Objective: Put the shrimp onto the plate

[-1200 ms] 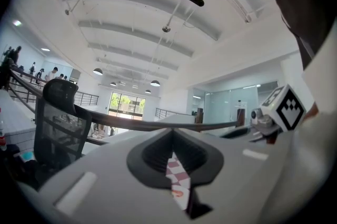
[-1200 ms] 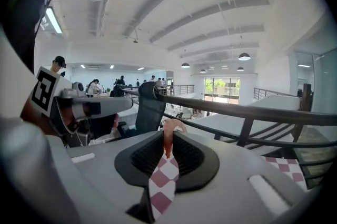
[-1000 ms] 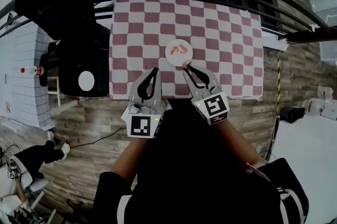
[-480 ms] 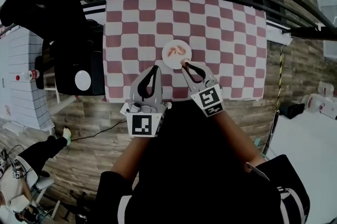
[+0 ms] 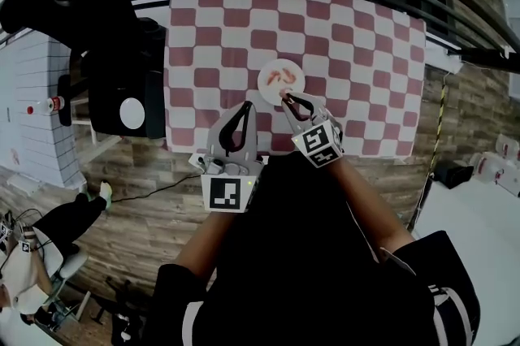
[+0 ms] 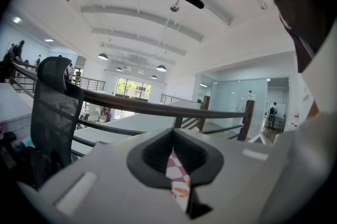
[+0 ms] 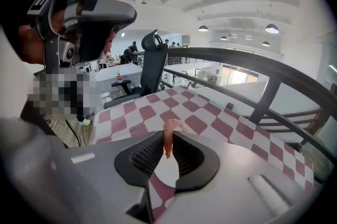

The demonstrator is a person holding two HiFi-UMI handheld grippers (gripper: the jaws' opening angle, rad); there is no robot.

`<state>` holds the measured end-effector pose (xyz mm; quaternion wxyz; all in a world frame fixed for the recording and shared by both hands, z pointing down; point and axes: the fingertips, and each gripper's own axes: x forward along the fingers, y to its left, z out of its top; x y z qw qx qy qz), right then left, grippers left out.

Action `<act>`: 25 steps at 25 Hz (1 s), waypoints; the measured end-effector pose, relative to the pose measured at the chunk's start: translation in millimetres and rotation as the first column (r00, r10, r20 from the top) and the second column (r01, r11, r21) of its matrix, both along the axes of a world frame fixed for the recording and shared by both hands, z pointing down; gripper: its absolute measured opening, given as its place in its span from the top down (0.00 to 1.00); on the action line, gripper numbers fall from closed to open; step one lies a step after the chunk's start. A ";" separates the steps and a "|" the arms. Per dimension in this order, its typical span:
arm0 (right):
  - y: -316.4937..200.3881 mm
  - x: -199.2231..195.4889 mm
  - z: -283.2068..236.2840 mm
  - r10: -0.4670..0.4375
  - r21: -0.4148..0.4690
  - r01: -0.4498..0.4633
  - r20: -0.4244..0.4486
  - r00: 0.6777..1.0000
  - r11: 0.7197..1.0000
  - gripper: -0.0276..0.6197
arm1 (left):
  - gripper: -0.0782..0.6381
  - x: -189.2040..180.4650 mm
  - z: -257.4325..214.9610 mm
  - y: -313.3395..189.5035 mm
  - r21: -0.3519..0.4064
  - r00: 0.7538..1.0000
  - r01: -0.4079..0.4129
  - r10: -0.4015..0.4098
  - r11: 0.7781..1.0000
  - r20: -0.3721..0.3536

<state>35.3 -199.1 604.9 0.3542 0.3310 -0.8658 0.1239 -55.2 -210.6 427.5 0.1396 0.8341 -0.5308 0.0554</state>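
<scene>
- Holding one shrimp pinched in my right claw, jaws closed only as far as its body allows, I judge that I'm at the placing step.
- The plate lies just at that claw's 12 o'clock on the checkered bench, and two shrimp already lie on it.
- My held shrimp hangs at the plate's 6 o'clock edge, curling up above the jaws.
- Next I probably need to reach slightly further over the plate, lower, then part the jaws.
- My left claw is closed and empty, at the plate's 7 o'clock, apart from it.
</scene>
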 end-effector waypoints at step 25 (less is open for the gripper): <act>-4.7 8.7 124.6 -0.092 -0.223 0.074 -0.072 0.993 0.972 0.87 | 0.88 -9.3 28.2 7.3 -0.074 0.994 0.108 -0.105 0.991 0.034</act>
